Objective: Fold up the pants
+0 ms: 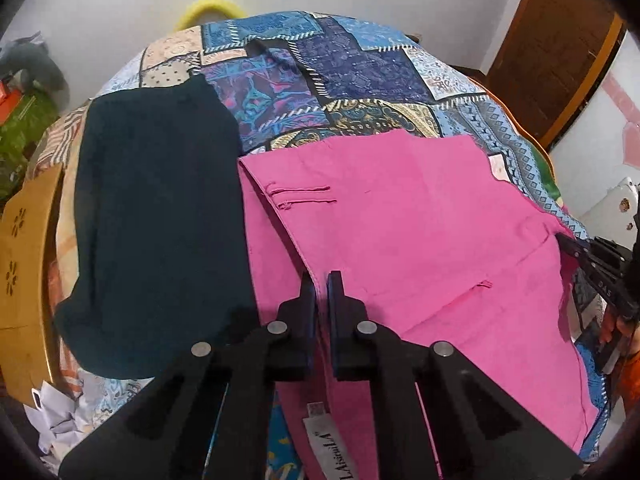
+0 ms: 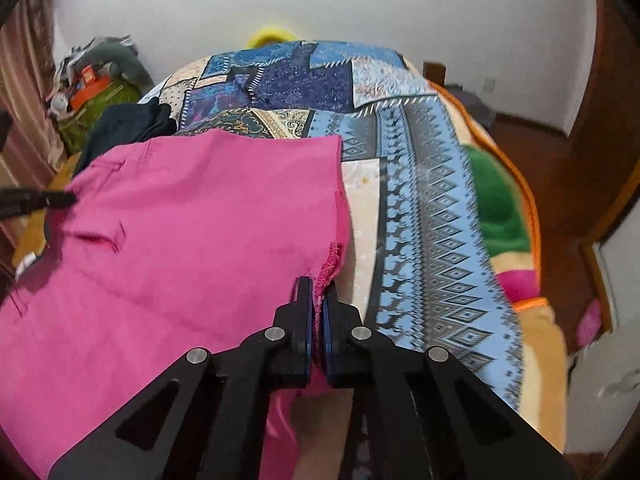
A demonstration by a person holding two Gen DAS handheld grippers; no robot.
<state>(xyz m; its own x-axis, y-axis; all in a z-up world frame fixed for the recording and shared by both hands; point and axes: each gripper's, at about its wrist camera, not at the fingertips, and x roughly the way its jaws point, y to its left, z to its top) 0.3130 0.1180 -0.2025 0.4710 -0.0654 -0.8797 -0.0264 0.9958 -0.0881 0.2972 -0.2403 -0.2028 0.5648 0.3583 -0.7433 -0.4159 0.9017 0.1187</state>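
Pink pants (image 1: 400,220) lie spread on a patchwork bedspread (image 1: 340,80), waist end towards me. My left gripper (image 1: 321,280) is shut on the pants' waistband at their left side. My right gripper (image 2: 318,288) is shut on the pants (image 2: 200,220) at their right edge, with pink cloth pinched between the pads. The right gripper also shows at the right edge of the left wrist view (image 1: 568,242), and the left gripper at the left edge of the right wrist view (image 2: 68,199).
A dark teal garment (image 1: 152,220) lies left of the pants on the bed. A wooden headboard (image 1: 24,260) is at far left, crumpled paper (image 1: 60,416) below it. A green and orange blanket (image 2: 500,208) hangs off the bed's right side. A door (image 1: 552,48) stands at far right.
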